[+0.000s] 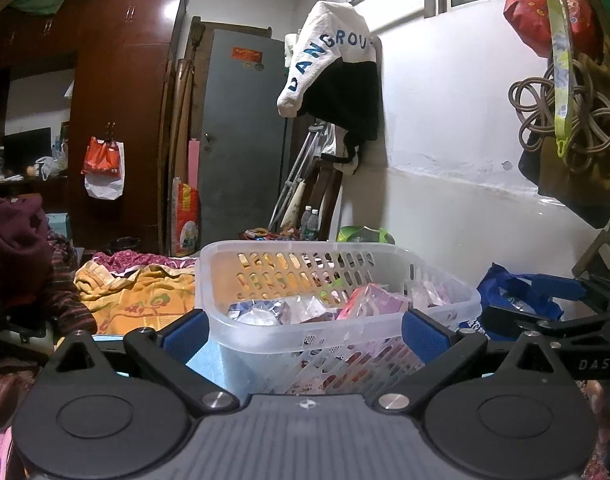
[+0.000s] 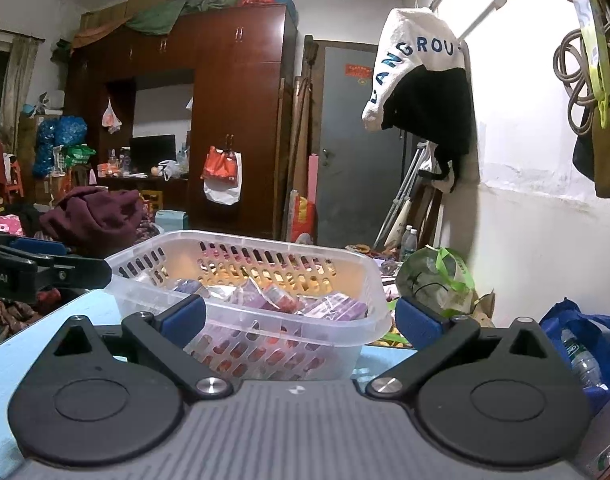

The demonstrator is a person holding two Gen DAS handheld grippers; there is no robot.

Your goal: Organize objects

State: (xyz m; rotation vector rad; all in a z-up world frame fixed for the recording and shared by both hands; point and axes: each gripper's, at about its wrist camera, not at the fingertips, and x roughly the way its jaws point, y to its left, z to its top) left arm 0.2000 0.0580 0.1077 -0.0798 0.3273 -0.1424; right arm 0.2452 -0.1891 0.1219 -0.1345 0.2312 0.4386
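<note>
A clear perforated plastic basket (image 1: 233,340) stands on a light blue table (image 1: 209,360) and holds several small wrapped packets (image 1: 369,300). My left gripper (image 1: 305,330) is open and empty, its blue pads at either side of the basket's near corner. In the right wrist view the same basket (image 2: 369,320) holds purple and red packets (image 2: 337,308). My right gripper (image 2: 301,318) is open and empty, straddling the basket's near wall. The right gripper shows in the left wrist view at the right (image 1: 553,312); the left gripper shows in the right wrist view at the left (image 2: 45,268).
A blue bag with a water bottle (image 2: 585,352) lies to the right of the table. A green-handled bag (image 2: 437,280) sits behind the basket. Piled clothes (image 1: 137,296) and a maroon garment (image 2: 93,216) lie to the left. A white wall (image 1: 465,140) runs along the right.
</note>
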